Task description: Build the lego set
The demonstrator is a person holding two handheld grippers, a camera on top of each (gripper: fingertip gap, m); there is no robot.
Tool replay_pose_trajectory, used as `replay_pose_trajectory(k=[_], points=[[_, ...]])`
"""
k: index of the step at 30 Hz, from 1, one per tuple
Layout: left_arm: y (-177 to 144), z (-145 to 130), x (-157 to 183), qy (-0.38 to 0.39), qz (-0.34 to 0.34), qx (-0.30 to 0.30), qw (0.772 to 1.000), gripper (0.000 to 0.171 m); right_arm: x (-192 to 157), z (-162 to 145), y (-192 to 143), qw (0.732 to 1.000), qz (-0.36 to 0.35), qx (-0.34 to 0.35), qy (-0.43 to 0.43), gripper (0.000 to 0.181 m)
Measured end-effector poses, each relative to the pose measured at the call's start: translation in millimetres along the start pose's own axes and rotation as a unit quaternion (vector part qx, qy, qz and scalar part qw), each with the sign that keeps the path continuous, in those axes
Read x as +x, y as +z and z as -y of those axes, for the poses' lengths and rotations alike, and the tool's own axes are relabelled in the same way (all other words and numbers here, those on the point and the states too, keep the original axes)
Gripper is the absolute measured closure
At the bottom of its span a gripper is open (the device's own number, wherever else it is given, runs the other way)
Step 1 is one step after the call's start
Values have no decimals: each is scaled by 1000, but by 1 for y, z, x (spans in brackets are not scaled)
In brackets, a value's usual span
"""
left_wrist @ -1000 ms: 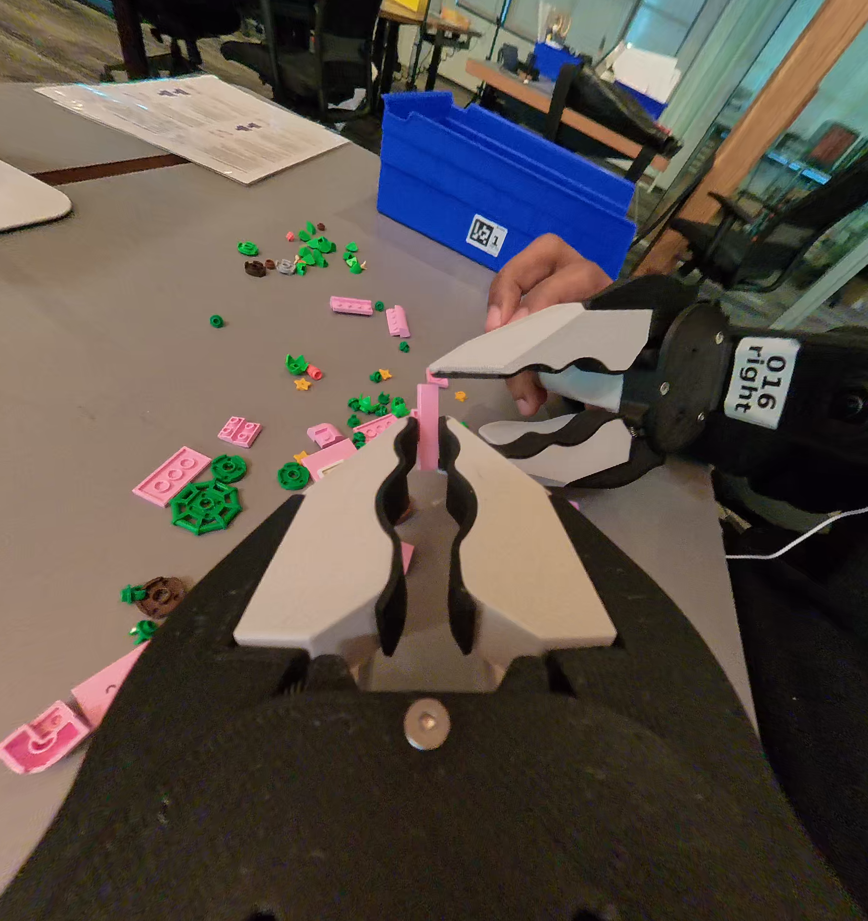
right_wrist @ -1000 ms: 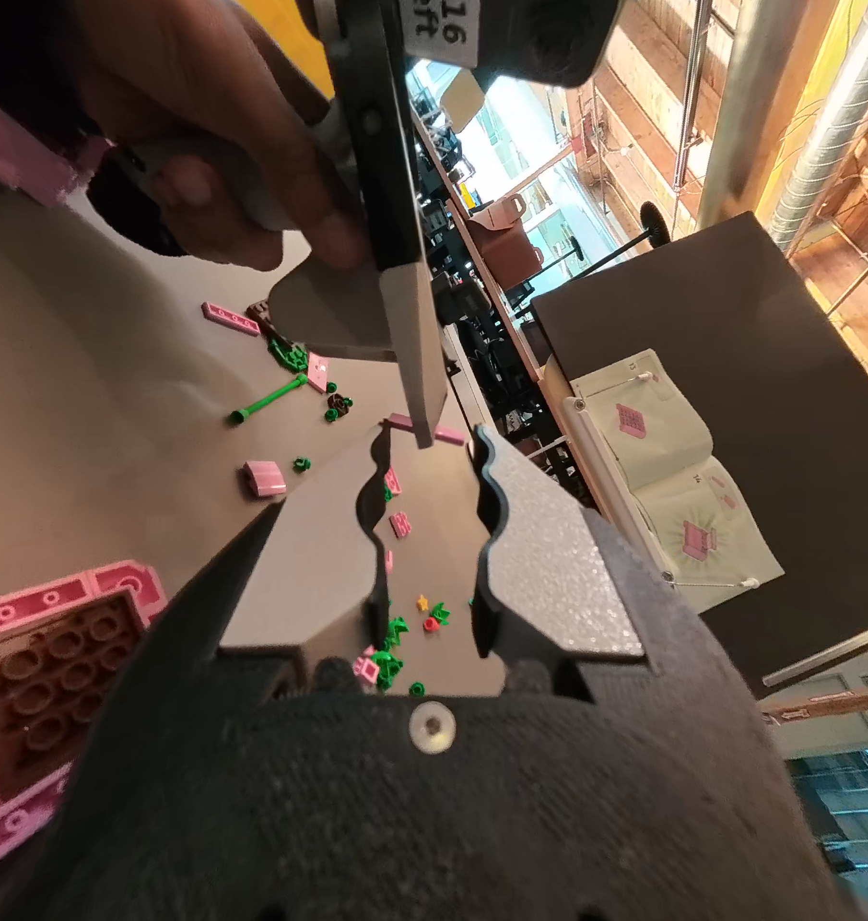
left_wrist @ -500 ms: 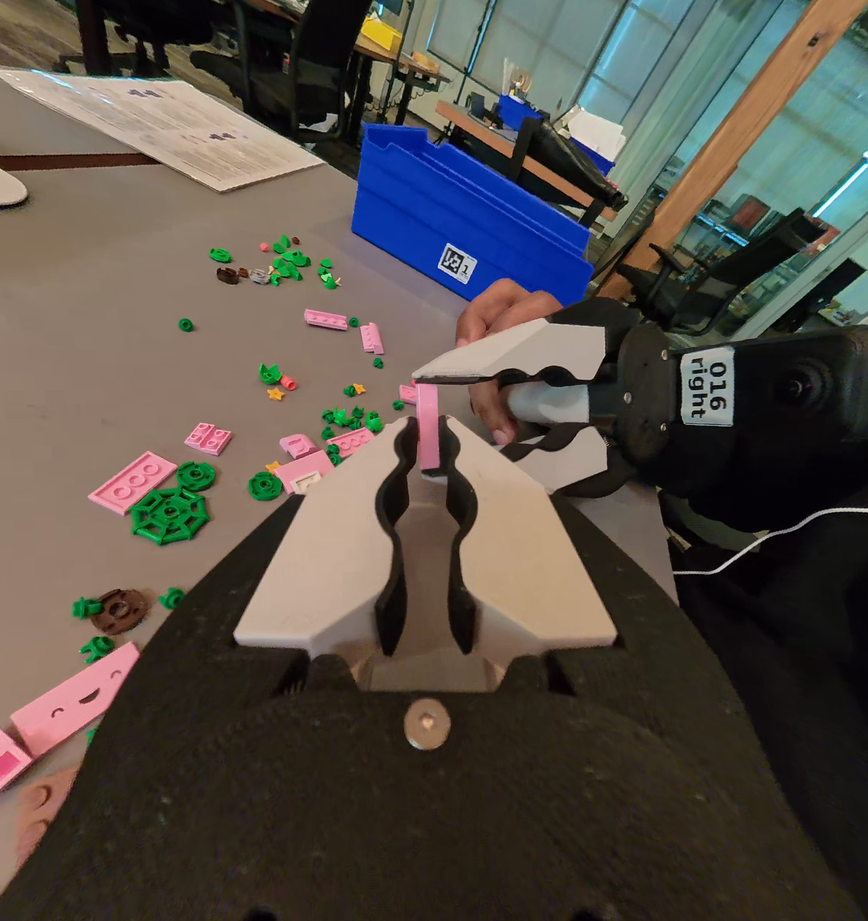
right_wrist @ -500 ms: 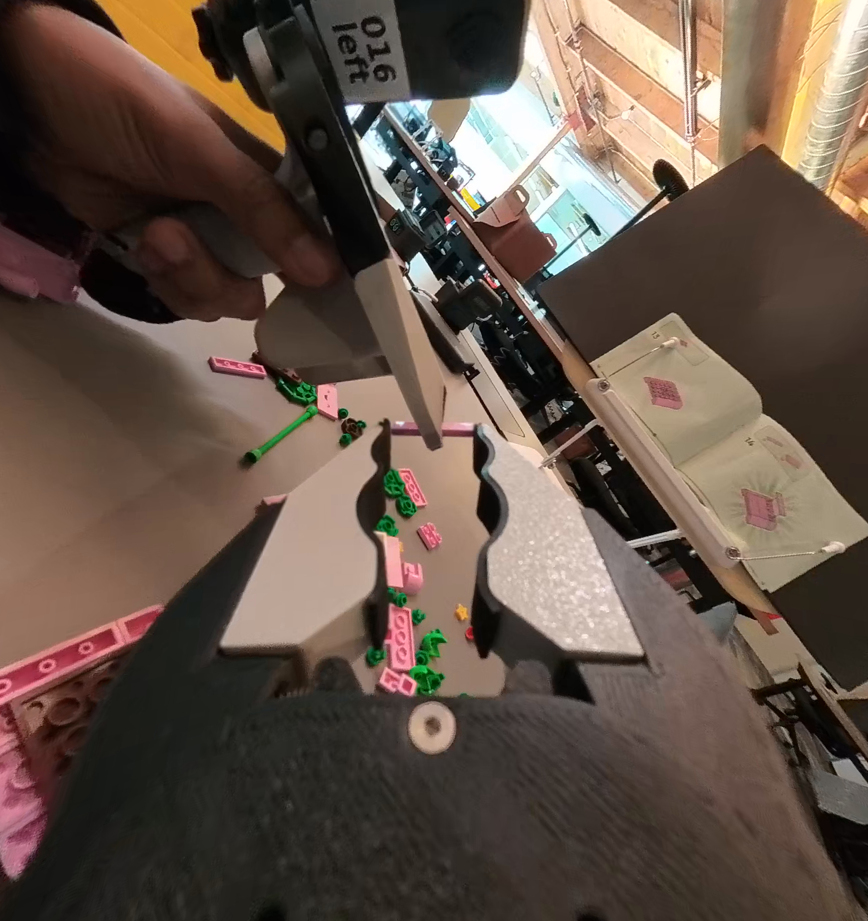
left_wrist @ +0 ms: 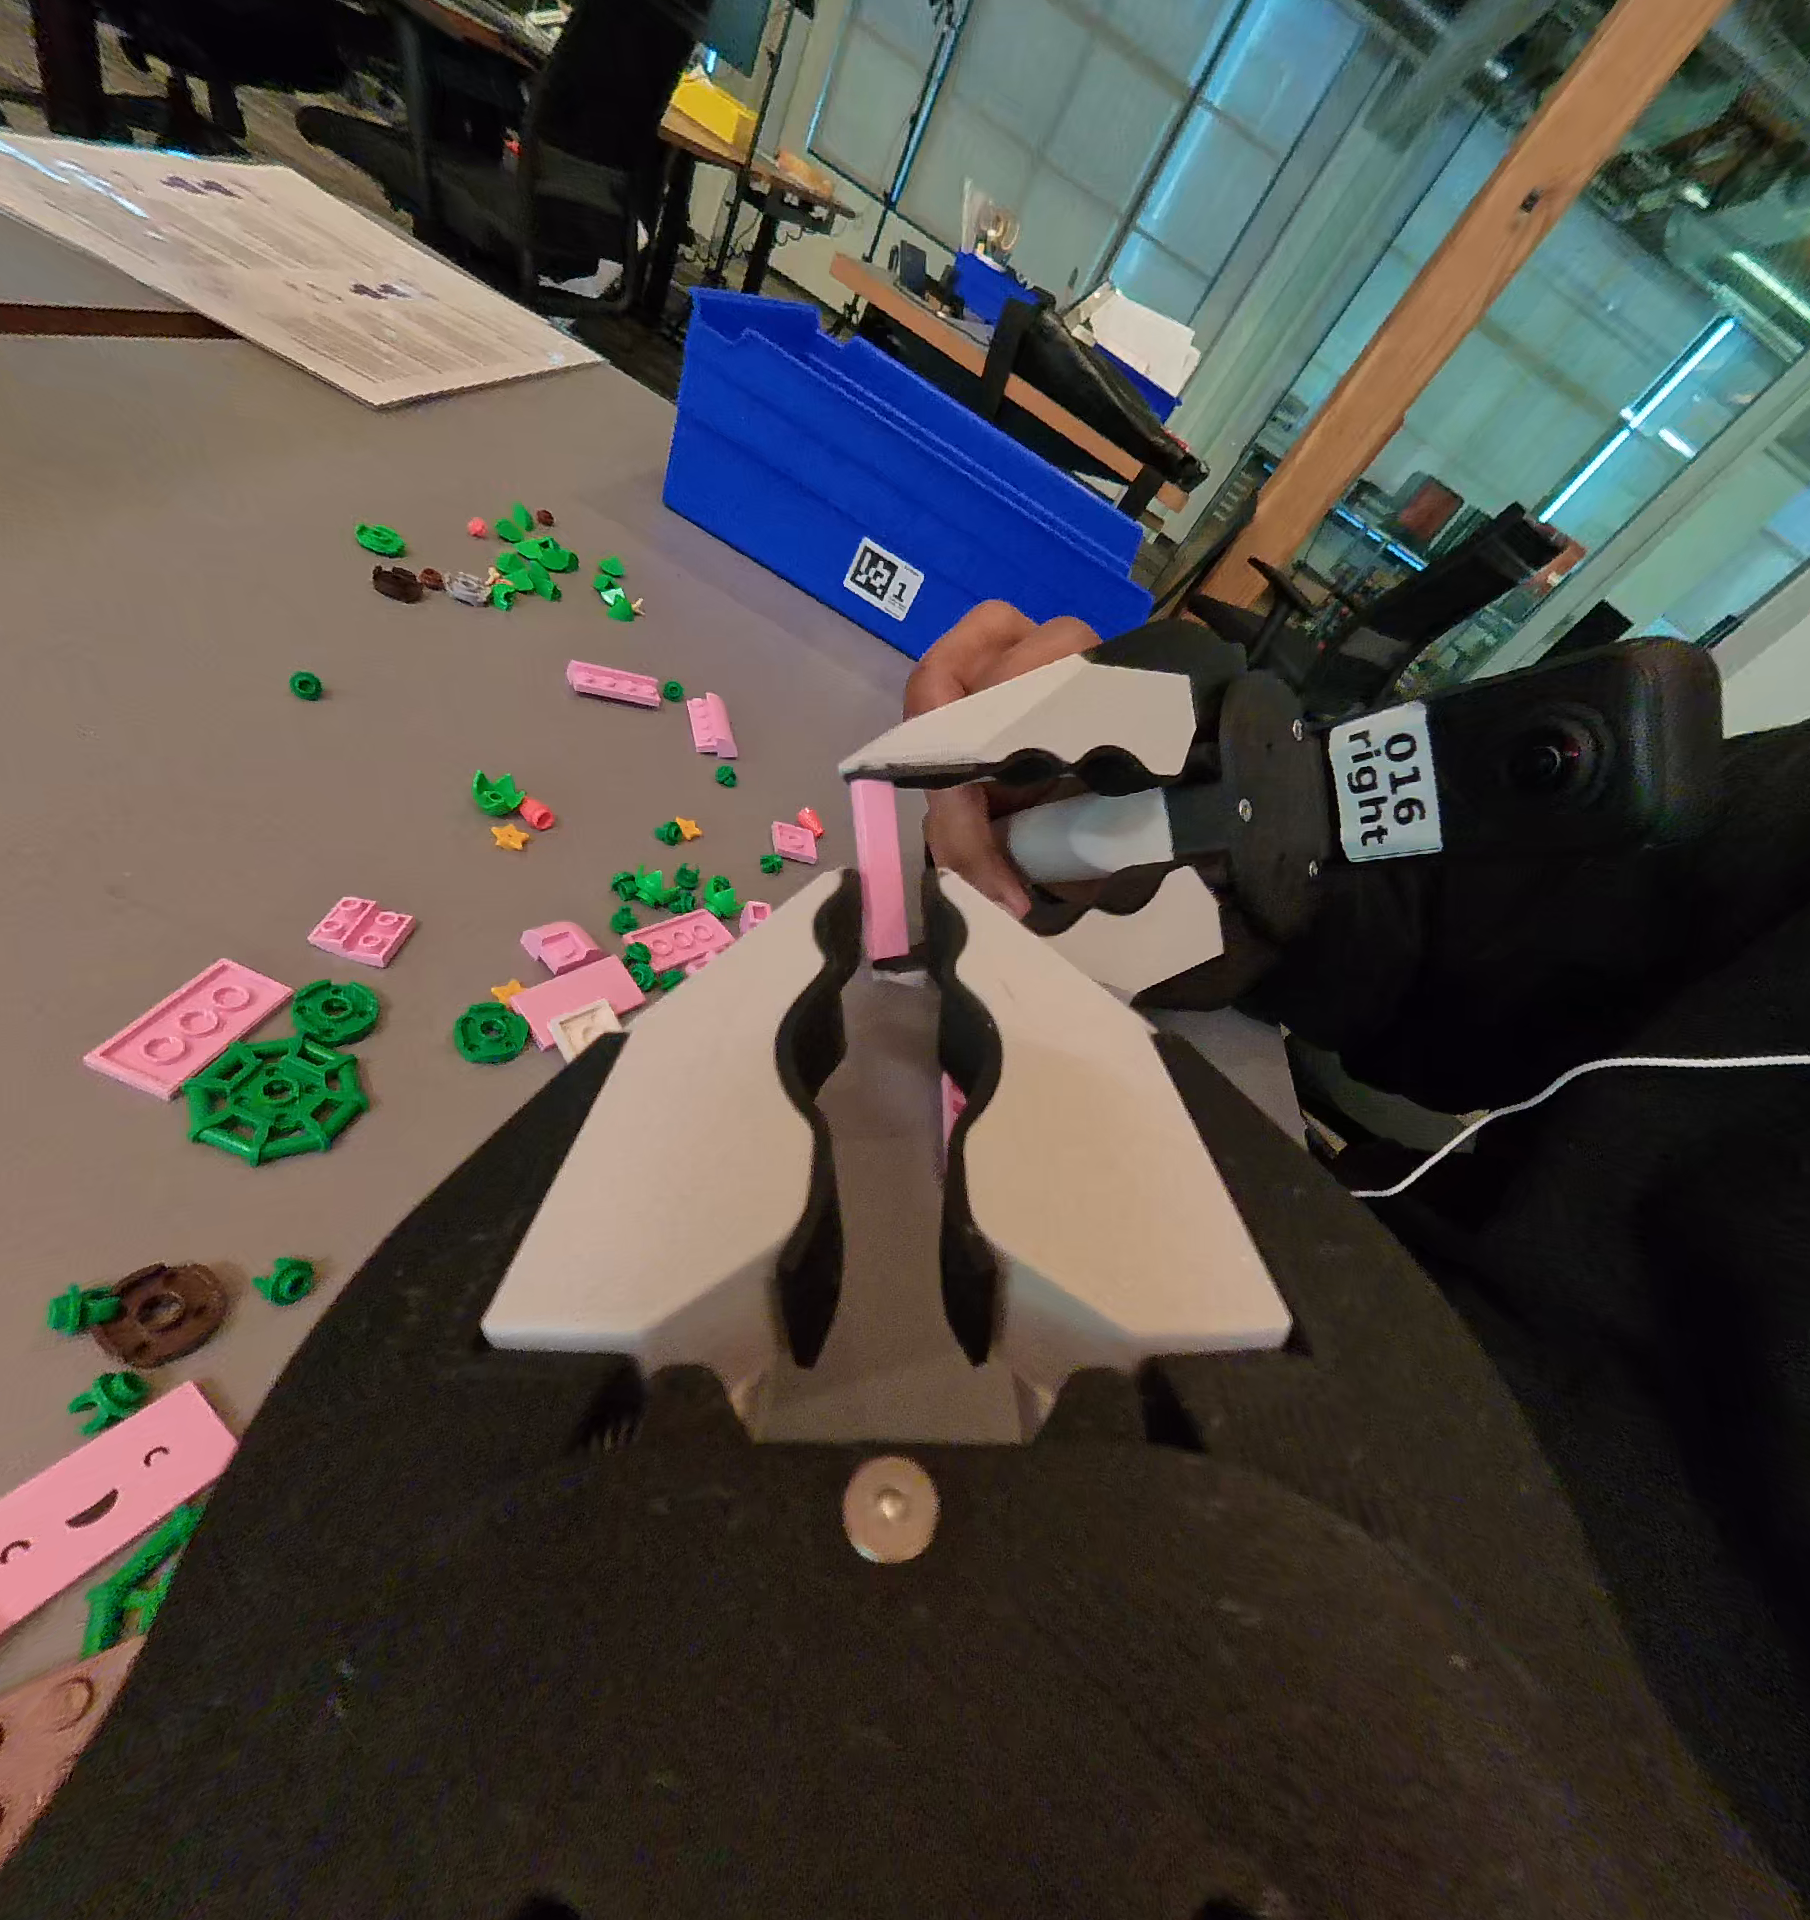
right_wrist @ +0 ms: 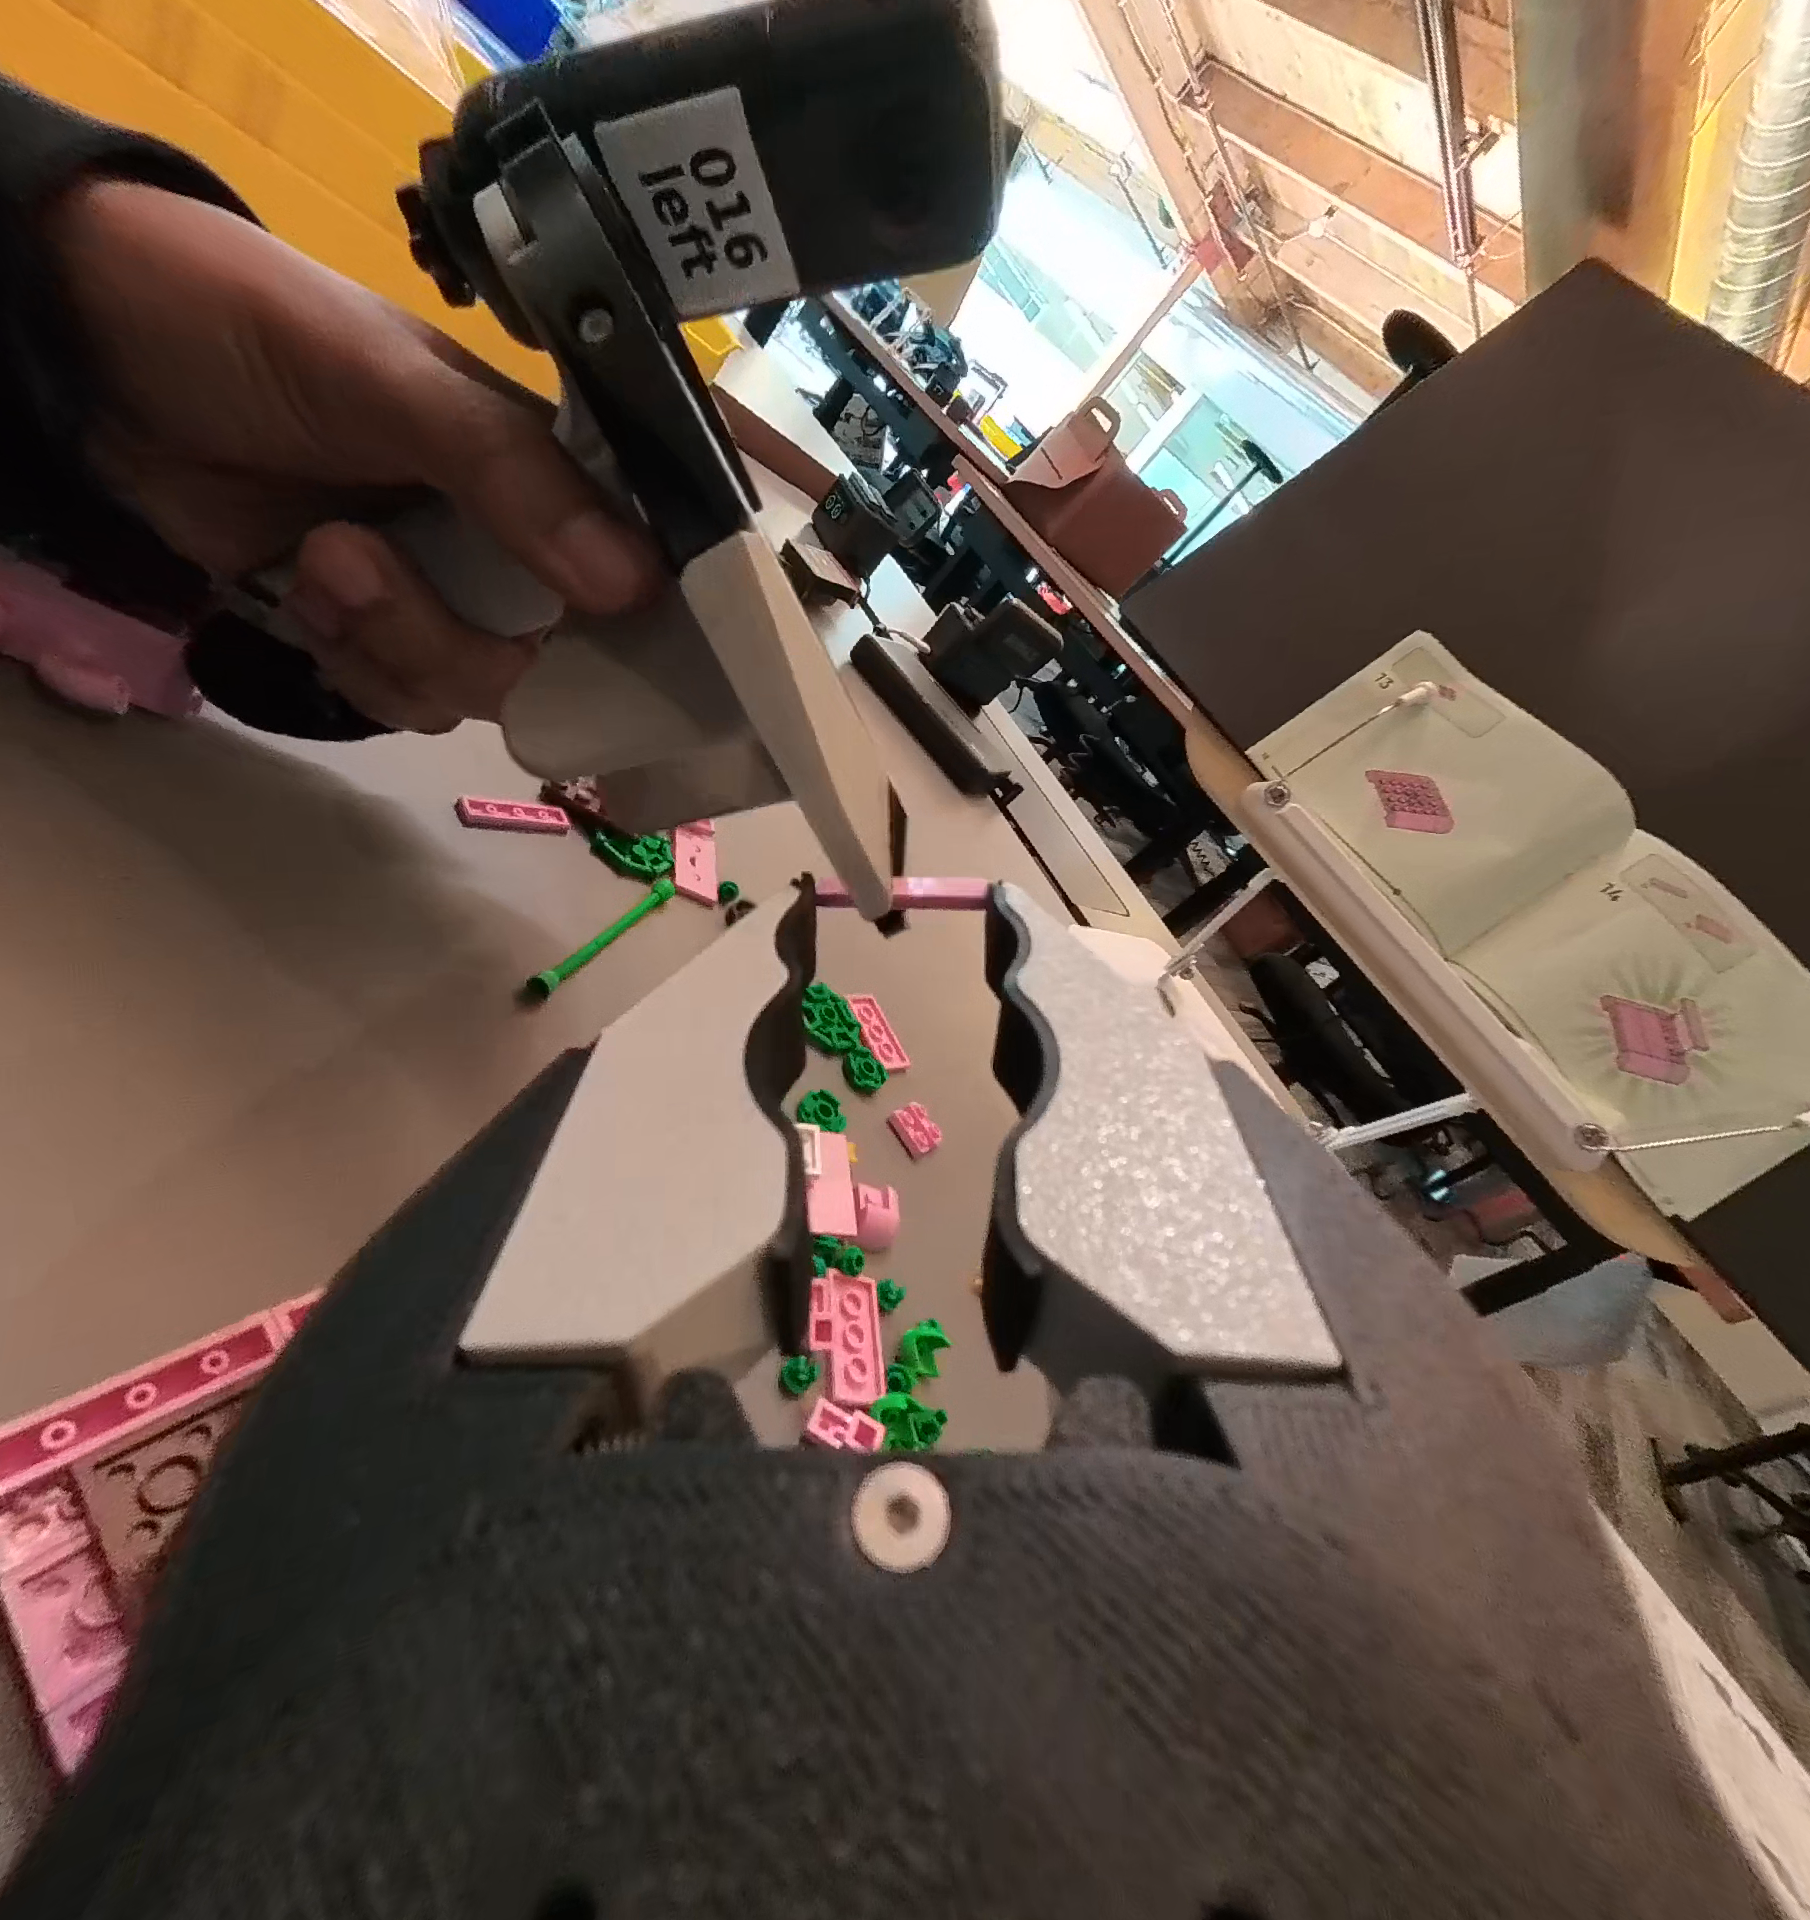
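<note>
Left hand-held gripper [left_wrist: 885, 914] pinches pink bar [left_wrist: 878, 883]; right hand-held gripper [right_wrist: 896, 909] spread around its ends

Each hand-held gripper has a textured black moulded body with a silver screw set at its centre, and two light grey wedge-shaped fingers [left_wrist: 693, 1132] lined with wavy black pads [left_wrist: 807, 1049]. A white label with black characters sits on the right gripper [left_wrist: 880, 774] and on the left gripper [right_wrist: 875, 899]. A thin white cable [left_wrist: 1607, 1081] trails across a black sleeve [left_wrist: 1659, 1247].
</note>
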State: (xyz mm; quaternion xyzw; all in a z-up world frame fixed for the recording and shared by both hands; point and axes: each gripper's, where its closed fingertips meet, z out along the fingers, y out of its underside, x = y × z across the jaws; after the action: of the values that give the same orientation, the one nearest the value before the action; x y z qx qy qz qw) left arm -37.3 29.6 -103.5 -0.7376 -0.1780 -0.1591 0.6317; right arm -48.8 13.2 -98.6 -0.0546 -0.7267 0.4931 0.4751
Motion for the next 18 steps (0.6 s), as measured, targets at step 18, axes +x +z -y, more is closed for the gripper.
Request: replay_pose_trajectory(k=[18], points=[[-3,-1,-12,7,37,-6,999,170,-1,-6,1,1000,-2,-17,-22,150]])
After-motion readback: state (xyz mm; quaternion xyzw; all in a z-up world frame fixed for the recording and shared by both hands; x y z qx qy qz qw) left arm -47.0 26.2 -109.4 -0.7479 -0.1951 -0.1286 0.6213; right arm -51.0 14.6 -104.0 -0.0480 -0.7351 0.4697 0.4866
